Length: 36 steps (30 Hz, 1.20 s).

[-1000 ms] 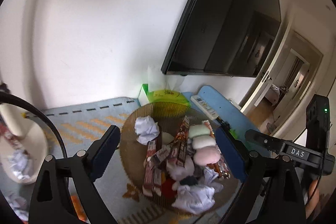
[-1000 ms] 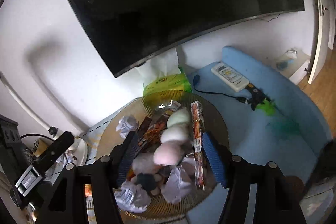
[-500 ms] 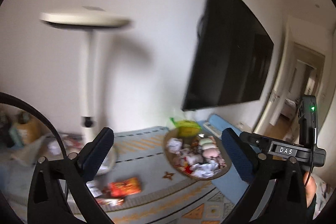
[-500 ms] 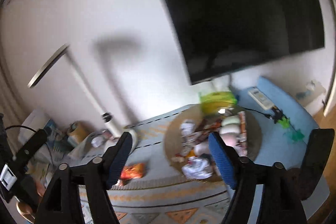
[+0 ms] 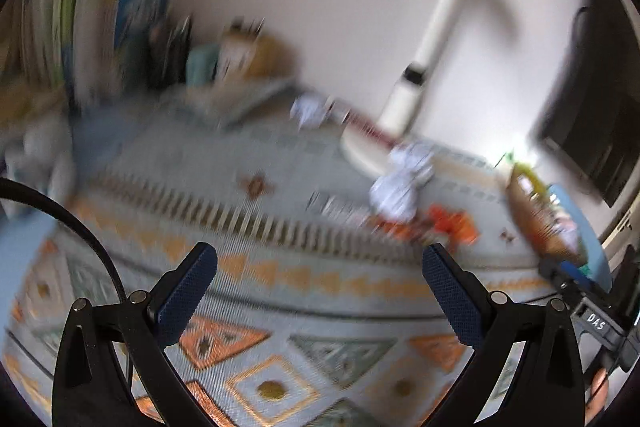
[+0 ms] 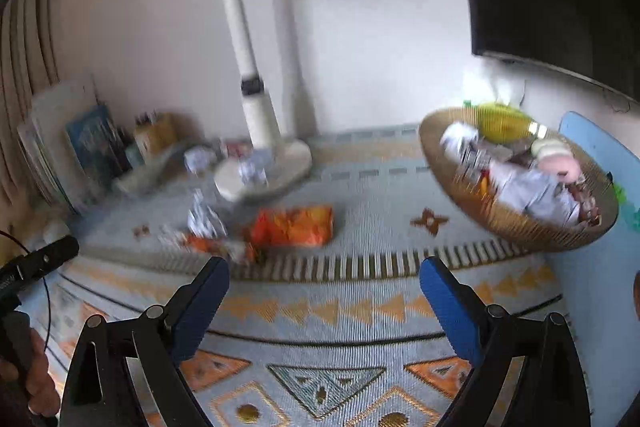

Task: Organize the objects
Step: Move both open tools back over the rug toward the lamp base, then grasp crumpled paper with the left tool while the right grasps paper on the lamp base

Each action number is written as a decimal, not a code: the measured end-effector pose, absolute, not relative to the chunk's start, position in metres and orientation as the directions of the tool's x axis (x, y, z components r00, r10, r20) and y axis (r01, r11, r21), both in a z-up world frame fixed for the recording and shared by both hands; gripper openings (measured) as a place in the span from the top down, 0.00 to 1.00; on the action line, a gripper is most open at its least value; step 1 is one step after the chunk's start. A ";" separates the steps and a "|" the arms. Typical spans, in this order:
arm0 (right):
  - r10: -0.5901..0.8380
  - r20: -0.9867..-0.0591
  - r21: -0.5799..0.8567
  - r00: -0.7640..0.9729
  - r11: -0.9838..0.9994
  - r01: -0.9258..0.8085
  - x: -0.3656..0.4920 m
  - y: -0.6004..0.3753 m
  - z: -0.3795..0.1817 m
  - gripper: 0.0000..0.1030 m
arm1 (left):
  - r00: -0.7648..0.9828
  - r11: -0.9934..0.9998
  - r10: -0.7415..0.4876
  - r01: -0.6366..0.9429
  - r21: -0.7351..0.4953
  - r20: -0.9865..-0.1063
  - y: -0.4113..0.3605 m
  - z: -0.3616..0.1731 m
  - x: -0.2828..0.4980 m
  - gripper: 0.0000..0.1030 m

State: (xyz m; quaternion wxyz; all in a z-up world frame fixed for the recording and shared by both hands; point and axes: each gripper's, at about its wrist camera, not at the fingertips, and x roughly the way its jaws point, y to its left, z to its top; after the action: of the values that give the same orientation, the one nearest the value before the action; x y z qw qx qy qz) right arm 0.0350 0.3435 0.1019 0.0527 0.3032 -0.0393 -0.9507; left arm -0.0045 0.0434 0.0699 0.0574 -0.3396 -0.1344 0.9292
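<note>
Patterned cloth in pale blue with orange triangles is covering the surface under both tools, and a white wall is standing behind it. Left wrist view, heavily blurred: the left gripper is hanging above the cloth with its jaws spread wide and nothing between them. Loose items are lying ahead and to the right of the jaws: crumpled paper and, just beyond it to the right, an orange packet. The woven basket is sitting further right, near the frame edge, already holding several things. Right wrist view: the right gripper is likewise wide open and carrying nothing. The orange packet is lying flat ahead of the jaws and slightly left, its long axis running left to right across the line of approach. More crumpled paper is lying beside it, near the lamp base. The basket is standing well apart to the right. Judgement: the packet is appearing nearer the centre line of the right gripper, so that hand is looking better placed; a grasp across the packet's short side would be needing little turning of the wrist.
</note>
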 end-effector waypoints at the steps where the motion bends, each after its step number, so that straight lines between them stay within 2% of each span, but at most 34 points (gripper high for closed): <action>1: -0.115 -0.569 0.080 -0.814 -0.993 0.085 0.035 0.340 0.097 0.07 | -0.756 -0.956 0.195 -0.004 -0.294 -0.624 0.041 0.061 -0.005 0.01; 3: -0.091 -0.572 0.039 -0.815 -0.996 0.084 0.035 0.335 0.090 0.07 | -0.748 -0.958 0.178 0.017 -0.287 -0.640 0.041 0.050 -0.006 0.01; 10: -0.119 -0.634 0.073 -0.764 -0.993 0.094 0.020 0.337 0.074 0.07 | -0.702 -0.965 0.202 -0.025 -0.260 -0.683 0.054 0.045 -0.014 0.01; 13: -0.131 -0.637 0.079 -0.760 -0.991 0.105 0.019 0.338 0.074 0.07 | -0.689 -0.973 0.213 -0.086 -0.214 -0.693 0.067 0.059 -0.012 0.01; 18: -0.204 -0.727 0.127 -0.656 -0.978 0.164 -0.005 0.336 0.071 0.07 | -0.590 -0.966 0.230 -0.237 -0.107 -0.774 0.102 0.101 -0.044 0.01; 21: -0.222 -0.742 0.144 -0.632 -0.974 0.172 -0.029 0.336 0.092 0.07 | -0.601 -0.923 0.367 -0.331 -0.197 -0.710 0.107 0.122 -0.071 0.01; 23: -0.231 -0.733 0.147 -0.639 -0.972 0.182 -0.049 0.334 0.110 0.07 | -0.599 -0.906 0.411 -0.353 -0.233 -0.687 0.110 0.122 -0.095 0.01; 26: -0.222 -0.732 0.127 -0.644 -0.973 0.191 -0.082 0.328 0.121 0.07 | -0.541 -0.870 0.477 -0.400 -0.287 -0.692 0.123 0.099 -0.132 0.01; 30: -0.278 -0.738 0.189 -0.616 -0.960 0.207 -0.122 0.321 0.120 0.07 | -0.442 -0.818 0.565 -0.408 -0.405 -0.696 0.130 0.056 -0.159 0.01; 32: -0.340 -0.734 0.243 -0.588 -0.940 0.240 -0.141 0.315 0.117 0.07 | -0.473 -0.852 0.511 -0.388 -0.351 -0.718 0.133 0.046 -0.161 0.02; 36: -0.350 -0.749 0.253 -0.563 -0.936 0.246 -0.175 0.297 0.103 0.09 | -0.540 -0.884 0.446 -0.388 -0.260 -0.713 0.140 0.043 -0.156 0.02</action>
State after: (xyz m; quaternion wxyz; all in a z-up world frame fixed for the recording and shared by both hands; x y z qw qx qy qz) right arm -0.1748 0.2969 0.1030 0.1692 0.4359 -0.0596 -0.8820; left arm -0.1563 0.1400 0.0427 0.2378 -0.4163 -0.0354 0.8769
